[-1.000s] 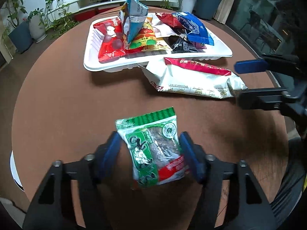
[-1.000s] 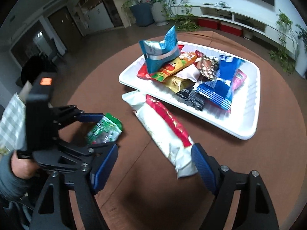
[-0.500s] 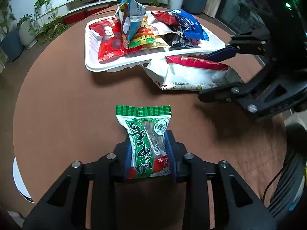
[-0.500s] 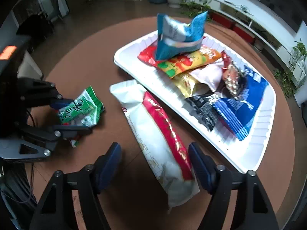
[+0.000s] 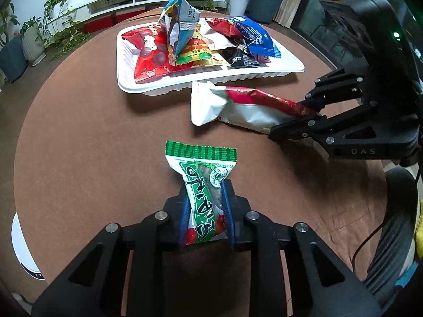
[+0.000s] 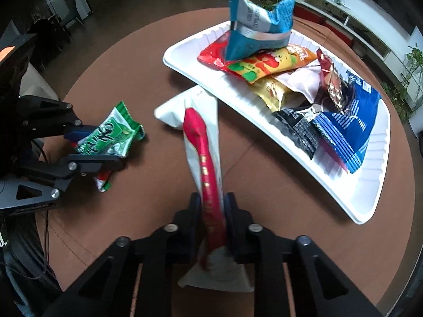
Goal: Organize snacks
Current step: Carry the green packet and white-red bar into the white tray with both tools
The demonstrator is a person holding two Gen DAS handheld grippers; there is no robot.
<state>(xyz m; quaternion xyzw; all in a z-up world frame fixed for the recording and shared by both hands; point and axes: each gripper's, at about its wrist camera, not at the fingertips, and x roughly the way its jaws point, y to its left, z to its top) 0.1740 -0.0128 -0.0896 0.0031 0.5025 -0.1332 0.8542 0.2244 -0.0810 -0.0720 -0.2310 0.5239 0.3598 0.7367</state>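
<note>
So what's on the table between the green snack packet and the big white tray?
Nothing: bare brown tabletop between green packet and white plastic tray, left wrist view.

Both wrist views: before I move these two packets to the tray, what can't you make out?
- Left wrist view: the green packet's near end, hidden between the left gripper's fingers.
- Right wrist view: the white-and-red packet's near end, blurred.
- Both views: snacks at the bottom of the white tray's pile, covered by upper packets.
</note>
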